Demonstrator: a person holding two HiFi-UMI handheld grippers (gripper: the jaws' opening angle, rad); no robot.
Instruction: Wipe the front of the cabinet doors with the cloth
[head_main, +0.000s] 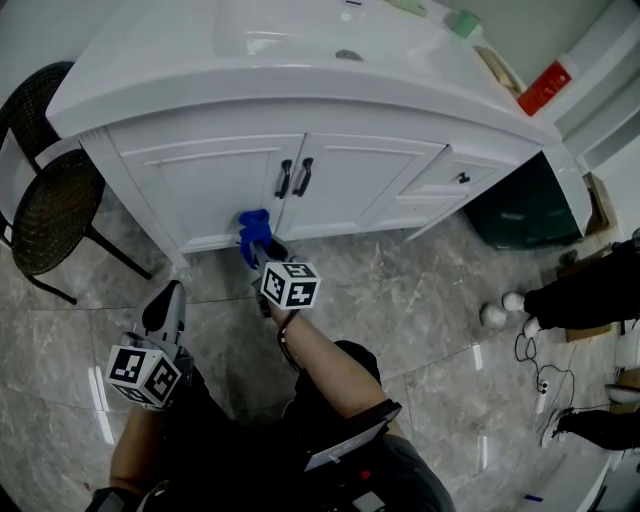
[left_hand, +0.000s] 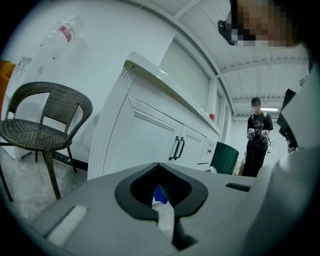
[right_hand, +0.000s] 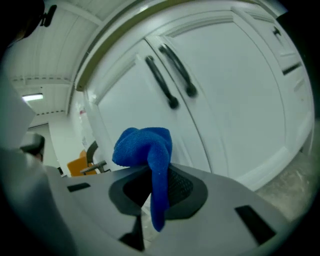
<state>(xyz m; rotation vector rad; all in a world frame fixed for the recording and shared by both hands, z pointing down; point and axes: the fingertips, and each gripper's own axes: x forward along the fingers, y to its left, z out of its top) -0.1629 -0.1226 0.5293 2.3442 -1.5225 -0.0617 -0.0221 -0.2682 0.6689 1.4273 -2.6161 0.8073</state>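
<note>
The fingers of the right gripper (right_hand: 152, 189) are pinching the blue cloth (right_hand: 145, 147), which bunches up above them and trails a tail down between them. In the head view the cloth sits at the lower edge of the left cabinet door (head_main: 210, 190). It is close to the seam with the right cabinet door (head_main: 360, 175) and below the two dark handles (head_main: 284, 179) (whether it actually touches the panel is not clear). The left gripper (head_main: 168, 297) is held lower and farther back over the marbled floor (head_main: 400, 290), well apart from the cabinet, its fingers pressed together on nothing. A wicker chair (head_main: 50, 205) stands to the left of the white vanity (head_main: 300, 75), and a dark green bin (head_main: 515, 215) stands at its right end.
</note>
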